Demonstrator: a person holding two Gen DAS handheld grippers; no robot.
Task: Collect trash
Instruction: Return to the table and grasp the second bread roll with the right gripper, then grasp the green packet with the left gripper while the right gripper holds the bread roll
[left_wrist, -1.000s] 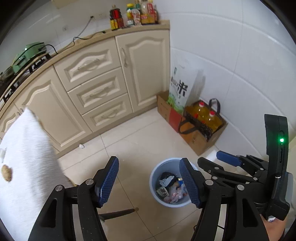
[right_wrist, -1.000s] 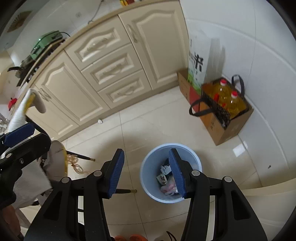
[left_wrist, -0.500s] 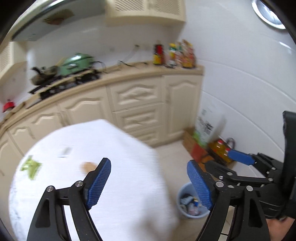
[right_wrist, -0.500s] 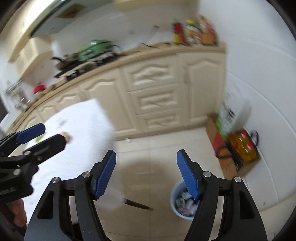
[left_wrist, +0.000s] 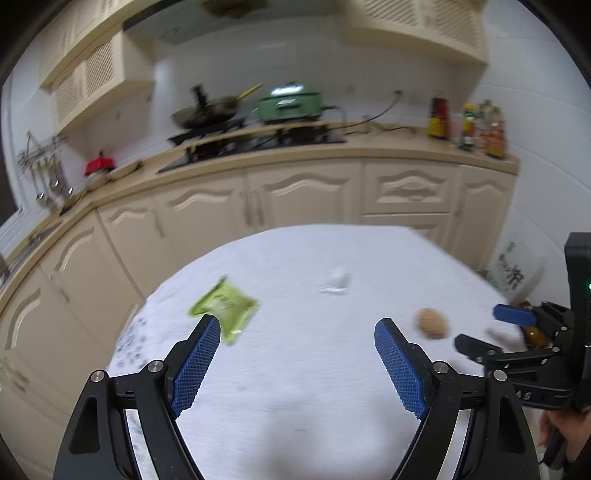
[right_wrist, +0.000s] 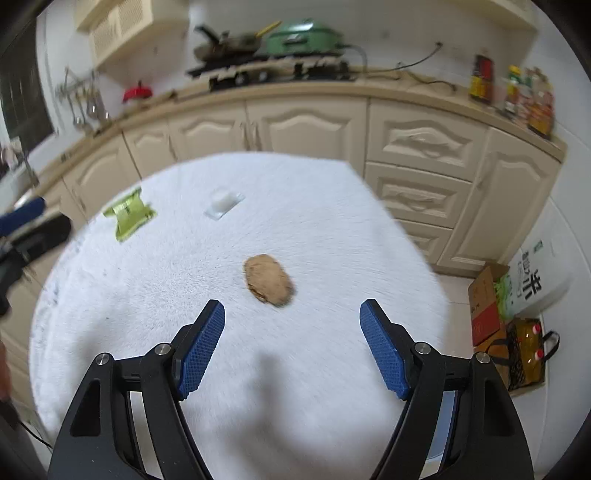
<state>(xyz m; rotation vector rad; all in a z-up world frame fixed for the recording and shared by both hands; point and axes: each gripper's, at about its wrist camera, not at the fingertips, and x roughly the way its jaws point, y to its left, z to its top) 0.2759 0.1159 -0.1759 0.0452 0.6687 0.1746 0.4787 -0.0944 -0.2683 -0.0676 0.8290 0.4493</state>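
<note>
Both tools swing up from the floor bin to the table (right_wrist: 332, 369); left tool (left_wrist: 297, 363) open and empty, right tool (right_wrist: 291, 349) opening, empty; brown scrap (right_wrist: 269, 279), green packet (left_wrist: 223, 307), white wrapper (right_wrist: 223, 202) lie apart; fluffy cloth may foul a pinch; packet print unreadable.

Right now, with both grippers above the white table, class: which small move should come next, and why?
Probably lower the right gripper onto the brown lump. It lies just ahead of the opening jaws, which hold nothing, while the green packet and white piece lie farther off.
</note>
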